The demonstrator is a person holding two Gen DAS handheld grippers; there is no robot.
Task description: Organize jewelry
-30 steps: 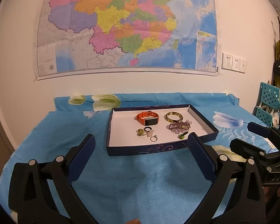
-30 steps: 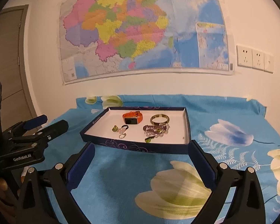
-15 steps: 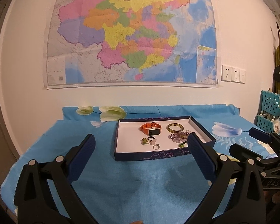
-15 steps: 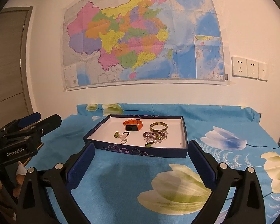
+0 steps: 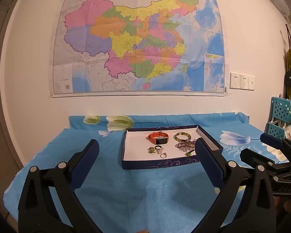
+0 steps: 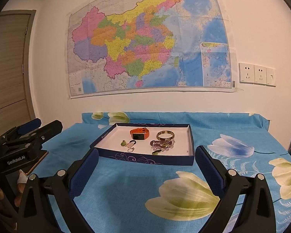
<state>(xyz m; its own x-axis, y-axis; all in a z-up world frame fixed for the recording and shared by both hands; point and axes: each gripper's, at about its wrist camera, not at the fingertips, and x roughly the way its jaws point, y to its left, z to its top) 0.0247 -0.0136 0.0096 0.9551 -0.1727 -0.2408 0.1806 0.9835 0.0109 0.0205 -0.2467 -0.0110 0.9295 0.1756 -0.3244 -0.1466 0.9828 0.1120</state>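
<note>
Both claws spread wide, holding nothing: left gripper [image 5: 146,151]; right gripper [image 6: 146,160]; jewelry sits in navy tray [image 5: 161,164] on blue floral cloth [image 5: 145,194]; orange watch [image 6: 139,134] beside green bangle [image 6: 165,135]; only right view shows door [image 6: 9,62]; only left shows teal basket [image 5: 283,109].

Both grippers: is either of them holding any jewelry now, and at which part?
Nothing is held. The left gripper and right gripper are both open and empty; the jewelry lies in the tray.

Both grippers [image 5: 146,151] [image 6: 145,160]: black frames w/ blue ribbed pads, silver screws, "GenRobot.AI" marking.
</note>
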